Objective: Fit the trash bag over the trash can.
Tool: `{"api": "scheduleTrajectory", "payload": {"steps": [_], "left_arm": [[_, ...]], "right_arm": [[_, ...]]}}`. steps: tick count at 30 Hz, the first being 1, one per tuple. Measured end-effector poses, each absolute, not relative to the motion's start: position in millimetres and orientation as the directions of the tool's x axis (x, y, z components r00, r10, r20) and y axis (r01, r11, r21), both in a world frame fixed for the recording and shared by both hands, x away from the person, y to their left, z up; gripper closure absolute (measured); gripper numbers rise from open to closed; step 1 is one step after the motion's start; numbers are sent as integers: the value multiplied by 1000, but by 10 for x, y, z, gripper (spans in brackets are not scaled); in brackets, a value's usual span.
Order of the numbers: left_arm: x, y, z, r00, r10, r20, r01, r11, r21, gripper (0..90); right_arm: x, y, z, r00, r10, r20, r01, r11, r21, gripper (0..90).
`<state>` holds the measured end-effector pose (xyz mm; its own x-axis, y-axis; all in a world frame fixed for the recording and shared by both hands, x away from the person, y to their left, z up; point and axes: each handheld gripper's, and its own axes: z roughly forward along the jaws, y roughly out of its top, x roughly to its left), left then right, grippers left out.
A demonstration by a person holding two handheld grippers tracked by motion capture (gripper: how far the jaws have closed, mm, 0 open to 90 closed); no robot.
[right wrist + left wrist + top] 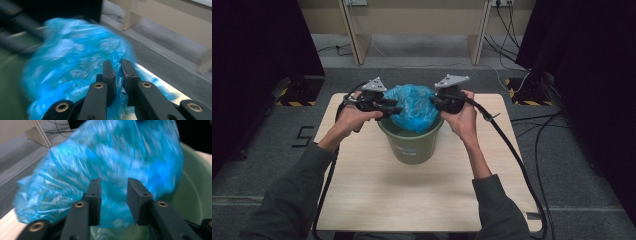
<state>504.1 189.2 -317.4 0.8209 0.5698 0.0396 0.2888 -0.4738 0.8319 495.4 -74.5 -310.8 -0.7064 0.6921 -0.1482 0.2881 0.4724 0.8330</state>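
The crumpled blue plastic bin bag [414,106] sits bunched up in the mouth of the round green plastic bucket [412,145], which stands towards the far edge of the pale wooden table [422,195], about midway between its left and right edges; the liner is in the bucket but far from fitted, most of it heaped above the rim [384,129] rather than spread inside or folded over it; on the right side the right gripper [117,65] has its jaws nearly together, pinching a fold of the blue film between them; at the left rim the left gripper [113,195] has its jaws standing partly apart with the film lying between them, and the pads do not look to be pressing on it; so, by my reading, one edge is caught, the other side wants a grip, and the job of pulling the bag's mouth open and drawing it down round the rim is all to come.
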Motion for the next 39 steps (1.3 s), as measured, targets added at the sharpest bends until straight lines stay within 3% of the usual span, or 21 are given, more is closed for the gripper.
{"api": "scheduleTrajectory", "payload": {"steps": [7,12,13,14,16,19,21,24,30,31,33,39], "left_arm": [[5091,1887,-3100,781,623,37,306,-435,847,434],[5211,1874,-3125,718,686,118,314,-470,825,338],[5252,1892,-3130,699,707,113,326,-455,828,324],[5298,1914,-3137,685,722,98,345,-440,829,323],[5389,1945,-3160,667,739,96,375,-444,813,320],[5530,1979,-3242,648,758,78,424,-443,790,311],[5556,1983,-3265,648,758,74,431,-445,785,311],[5603,1983,-3328,652,755,67,442,-451,776,338],[5603,1969,-3361,678,730,82,415,-472,777,578],[5597,1966,-3356,681,727,89,408,-477,778,578],[5587,1960,-3354,680,724,112,395,-491,776,669],[5562,1954,-3330,663,732,159,359,-497,790,741]], "right_arm": [[4683,-512,-3255,-795,577,-187,236,578,781,847],[4623,-482,-3306,-807,566,-168,256,592,764,792],[4620,-487,-3310,-809,567,-155,267,589,763,762],[4616,-499,-3307,-805,584,-105,304,558,772,621],[4618,-510,-3295,-799,595,-86,314,535,784,595],[4614,-590,-3176,-771,633,-61,322,471,821,467],[4625,-624,-3143,-759,648,-61,323,457,829,453],[4683,-728,-3077,-731,681,-44,342,422,840,428],[4816,-904,-3069,-638,768,-53,376,372,849,392],[4849,-931,-3078,-614,787,-56,390,364,846,380],[5001,-1015,-3150,-566,824,-17,457,330,826,349],[5170,-1041,-3249,-531,847,11,500,303,812,339]]}}
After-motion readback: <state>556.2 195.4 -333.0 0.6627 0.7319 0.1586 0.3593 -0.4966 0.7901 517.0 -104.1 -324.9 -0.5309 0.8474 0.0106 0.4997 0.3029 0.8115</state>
